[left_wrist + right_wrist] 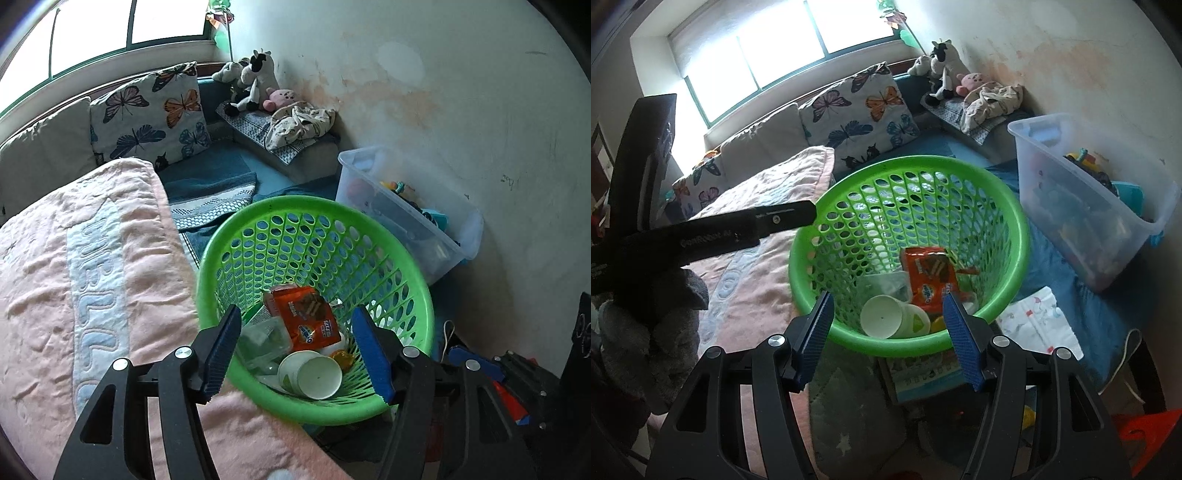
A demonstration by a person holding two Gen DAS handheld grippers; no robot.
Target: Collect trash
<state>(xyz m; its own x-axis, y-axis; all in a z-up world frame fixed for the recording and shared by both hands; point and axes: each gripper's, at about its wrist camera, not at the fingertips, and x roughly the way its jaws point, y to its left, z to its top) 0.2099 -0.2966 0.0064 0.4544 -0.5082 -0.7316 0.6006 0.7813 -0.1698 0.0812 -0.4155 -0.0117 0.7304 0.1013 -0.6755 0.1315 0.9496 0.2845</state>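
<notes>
A green perforated basket (413, 291) stands beside the bed; it also shows in the right wrist view (849, 192). Inside lie an orange snack wrapper (308, 317) (931, 275), a white paper cup (312, 374) (886, 317), a clear plastic box (264, 341) (890, 282) and a small yellow wrapper (341, 357). My left gripper (297, 356) is open and empty over the basket's near rim. My right gripper (888, 338) is open and empty, also at the near rim. The left gripper's black body (701, 232) shows at the left in the right wrist view.
A pink quilt (92, 277) covers the bed on the left. A clear storage bin (410, 210) with toys stands by the wall on the right. Butterfly cushions (147, 114) and plush toys (255, 79) lie further back. A white printed cloth (1039, 321) and a booklet (923, 376) lie on the floor.
</notes>
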